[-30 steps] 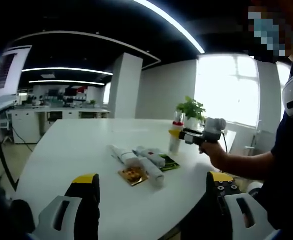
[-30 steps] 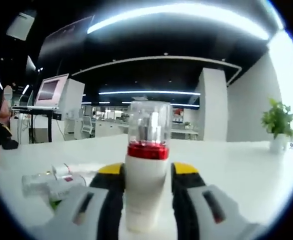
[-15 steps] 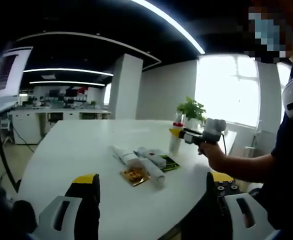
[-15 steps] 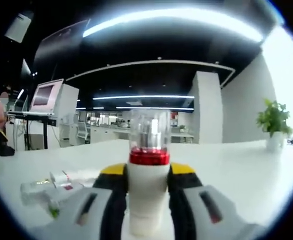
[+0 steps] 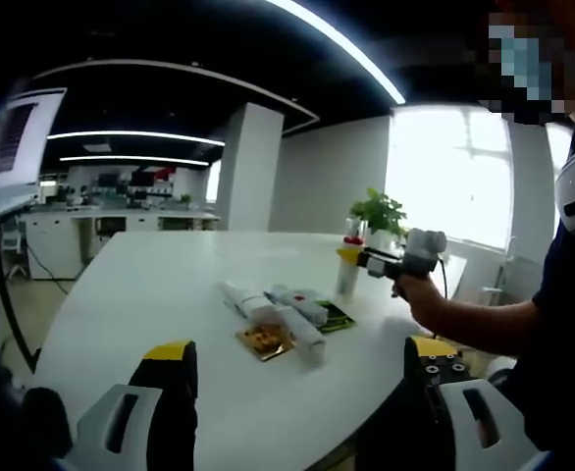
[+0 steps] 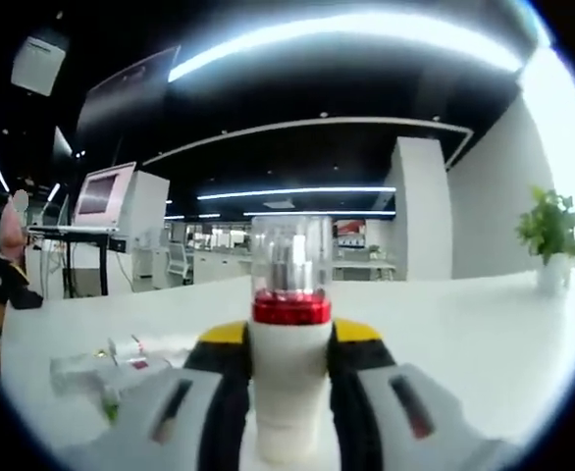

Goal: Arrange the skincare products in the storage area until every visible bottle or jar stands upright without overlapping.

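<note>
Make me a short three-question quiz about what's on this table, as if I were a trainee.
1. True or false: the right gripper is shut on an upright bottle.
2. The left gripper is: A) open and holding nothing, B) shut on a tube, C) shut on the plant.
3. Fill in: the tubes in the middle of the table are lying ____.

Key: 1 true; 2 A; 3 flat, beside a small gold packet, so they are not yet stood up.
</note>
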Motion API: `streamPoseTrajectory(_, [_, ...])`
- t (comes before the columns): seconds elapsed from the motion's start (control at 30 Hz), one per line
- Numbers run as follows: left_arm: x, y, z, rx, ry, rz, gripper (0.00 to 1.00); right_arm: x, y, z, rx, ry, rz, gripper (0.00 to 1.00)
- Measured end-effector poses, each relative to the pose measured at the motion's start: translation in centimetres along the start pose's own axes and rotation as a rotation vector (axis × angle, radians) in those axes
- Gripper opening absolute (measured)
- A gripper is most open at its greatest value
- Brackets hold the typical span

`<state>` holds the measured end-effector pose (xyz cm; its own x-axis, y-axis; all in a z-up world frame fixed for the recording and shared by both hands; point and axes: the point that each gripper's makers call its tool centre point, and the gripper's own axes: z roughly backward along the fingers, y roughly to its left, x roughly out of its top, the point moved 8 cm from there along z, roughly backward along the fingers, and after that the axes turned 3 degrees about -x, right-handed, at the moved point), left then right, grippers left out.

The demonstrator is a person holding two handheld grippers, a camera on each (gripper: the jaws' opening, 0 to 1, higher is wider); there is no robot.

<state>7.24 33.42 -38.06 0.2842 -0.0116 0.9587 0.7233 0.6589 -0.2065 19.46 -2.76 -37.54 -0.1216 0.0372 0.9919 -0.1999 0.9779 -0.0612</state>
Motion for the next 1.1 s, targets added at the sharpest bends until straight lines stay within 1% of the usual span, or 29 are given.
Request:
streamPoseTrajectory(0.13, [0.0, -0.2, -0.3, -0.002, 0.000, 0.002, 0.88, 0.1, -0.3, 0.3, 0.009, -0.006, 0.003, 0.29])
streamPoseTrajectory(0.23, [0.0, -0.3, -0.5, -0.005, -0.001, 0.002, 0.89, 0.2, -0.7, 0.7, 0.001, -0.011, -0.019, 0.29])
streamPoseTrajectory(0.5, [0.0, -0.3, -0.8, -0.005, -0.002, 0.003, 0.89, 0.8, -1.7, 0.9, -0.012, -0.023, -0.009, 0.29])
streamPoseTrajectory(0.53, [0.0, -0.3, -0.8, -0.005, -0.003, 0.004, 0.89, 0.7, -2.3, 0.9, -0.014, -0.026, -0.016, 0.29])
streamPoseTrajectory(1.1, [0.3, -0.3, -1.1, -0.008, -0.007, 0.004, 0.89, 1.1, -5.1, 1.0, -0.063, -0.036, 0.000, 0.29])
